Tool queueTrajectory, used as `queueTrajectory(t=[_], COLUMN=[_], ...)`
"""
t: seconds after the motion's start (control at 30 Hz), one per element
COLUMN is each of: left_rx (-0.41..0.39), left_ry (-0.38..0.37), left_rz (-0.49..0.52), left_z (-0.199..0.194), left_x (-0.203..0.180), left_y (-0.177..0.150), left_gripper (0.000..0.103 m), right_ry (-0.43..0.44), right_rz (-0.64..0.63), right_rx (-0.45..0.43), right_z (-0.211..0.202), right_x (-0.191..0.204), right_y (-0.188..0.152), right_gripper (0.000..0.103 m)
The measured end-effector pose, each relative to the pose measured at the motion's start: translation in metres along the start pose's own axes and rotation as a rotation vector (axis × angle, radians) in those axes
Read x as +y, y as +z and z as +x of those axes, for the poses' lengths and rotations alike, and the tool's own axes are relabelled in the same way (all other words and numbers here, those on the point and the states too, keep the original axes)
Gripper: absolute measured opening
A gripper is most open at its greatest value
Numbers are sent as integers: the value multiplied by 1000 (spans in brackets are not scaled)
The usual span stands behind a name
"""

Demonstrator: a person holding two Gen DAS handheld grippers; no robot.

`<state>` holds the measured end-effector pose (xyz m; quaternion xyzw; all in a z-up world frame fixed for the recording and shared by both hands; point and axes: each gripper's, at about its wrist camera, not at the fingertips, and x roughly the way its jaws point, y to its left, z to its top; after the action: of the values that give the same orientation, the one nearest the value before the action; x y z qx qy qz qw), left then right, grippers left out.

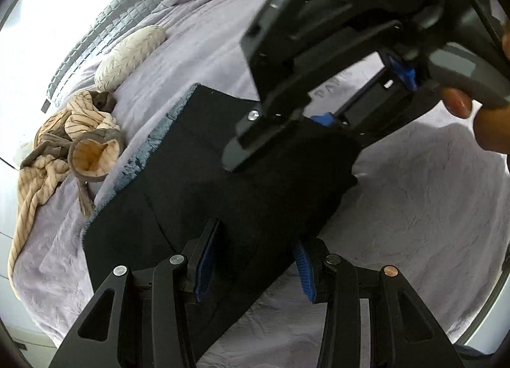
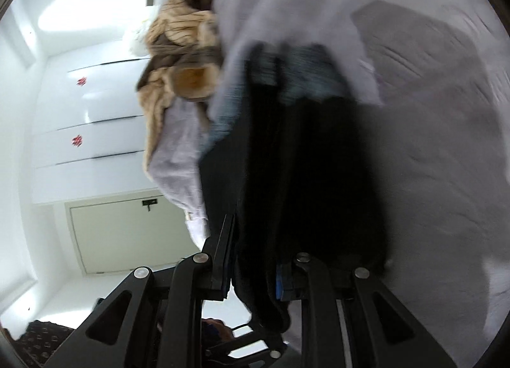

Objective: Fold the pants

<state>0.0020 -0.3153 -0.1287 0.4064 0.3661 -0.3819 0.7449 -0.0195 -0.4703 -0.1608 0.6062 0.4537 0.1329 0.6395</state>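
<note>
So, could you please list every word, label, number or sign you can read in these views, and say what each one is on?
None can be read.
Red marks on the white cupboard doors: two small red signs, too blurred to read.
Faint dark marks on the lilac bedspread, seen behind the right tongs: letter-like, not legible.
The black pants and left tongs show no print.

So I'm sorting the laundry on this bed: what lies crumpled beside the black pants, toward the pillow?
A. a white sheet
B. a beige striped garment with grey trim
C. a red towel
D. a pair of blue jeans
B: the left wrist view shows a crumpled beige striped garment with grey trim on the lilac bedspread, beside the black pants.
</note>
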Motion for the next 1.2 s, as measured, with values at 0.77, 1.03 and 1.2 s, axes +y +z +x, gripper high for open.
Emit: queueTrajectory(t=[0.77, 1.03, 1.2], left_rx=[175, 282, 294], left_ry=[6, -107, -143], left_rz=[-733, -754, -743], left_z=[3, 47, 49], left_x=[238, 209, 188], left_y=[-59, -67, -76], left_gripper=[75, 87, 101], right_ry=[-598, -670, -846], right_rz=[-304, -345, -428], right_rx=[-157, -126, -82], right_z=[-5, 41, 62], right_x=[96, 98, 81], right_y=[-7, 26, 15], right_gripper=[31, 50, 50])
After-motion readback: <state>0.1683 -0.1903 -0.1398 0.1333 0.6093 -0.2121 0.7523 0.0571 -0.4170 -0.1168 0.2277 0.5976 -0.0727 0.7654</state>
